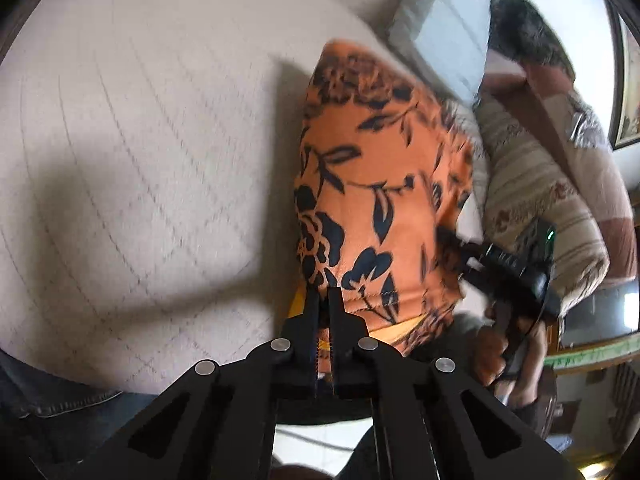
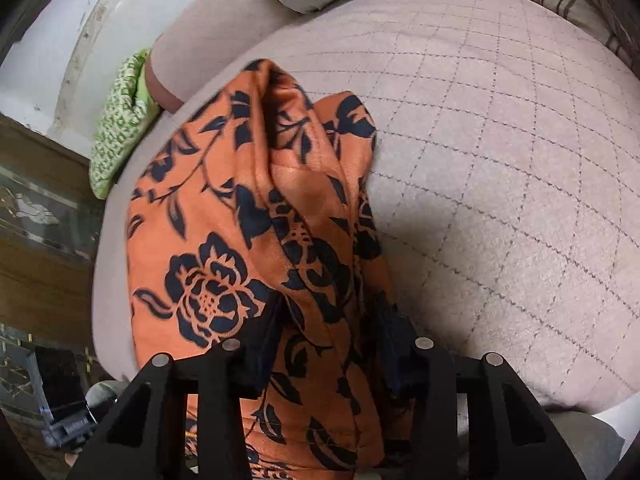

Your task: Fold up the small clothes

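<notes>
left claw (image 1: pixel 325 300): jaws pinched tight on the near hem of the orange cloth (image 1: pixel 376 184) | right claw (image 2: pixel 332 320): jaws part-open, a bunched fold of cloth (image 2: pixel 248 216) between them, pads seemingly not pressing it | cloth: lies ahead of both claws on the quilt (image 2: pixel 500 140) | beyond right claw, far left: green cloth (image 2: pixel 120 128)

The garment (image 2: pixel 256 240) is orange, printed with black roses, leaves and trailing stems. The bedcover (image 2: pixel 500 160) under it is pale pinkish beige, crossed by thin dark stitched lines in a diamond grid. Both tongs are black, the left (image 1: pixel 324 300) and the right (image 2: pixel 332 336). A cloth (image 2: pixel 120 128) at the bed's edge is bright green with a white pattern, perhaps checks, though it is blurred
</notes>
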`<control>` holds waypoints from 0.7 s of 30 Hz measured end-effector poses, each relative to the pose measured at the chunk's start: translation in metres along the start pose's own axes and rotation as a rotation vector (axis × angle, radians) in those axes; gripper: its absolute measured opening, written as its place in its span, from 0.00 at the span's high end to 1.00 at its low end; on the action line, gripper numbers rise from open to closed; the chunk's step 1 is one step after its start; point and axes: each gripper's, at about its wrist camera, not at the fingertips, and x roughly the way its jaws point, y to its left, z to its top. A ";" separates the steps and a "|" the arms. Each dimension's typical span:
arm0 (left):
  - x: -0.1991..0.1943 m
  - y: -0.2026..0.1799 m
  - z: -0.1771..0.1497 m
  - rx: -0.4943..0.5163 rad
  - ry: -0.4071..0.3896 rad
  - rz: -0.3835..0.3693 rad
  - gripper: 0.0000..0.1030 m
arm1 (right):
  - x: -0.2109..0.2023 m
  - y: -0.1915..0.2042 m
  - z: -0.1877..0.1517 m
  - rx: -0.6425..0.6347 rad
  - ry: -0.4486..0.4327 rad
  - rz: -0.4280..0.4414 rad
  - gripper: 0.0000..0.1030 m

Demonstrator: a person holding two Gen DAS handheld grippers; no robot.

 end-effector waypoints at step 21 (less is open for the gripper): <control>0.034 -0.020 0.075 0.017 -0.010 0.019 0.41 | 0.014 -0.032 0.028 0.086 0.076 0.176 0.28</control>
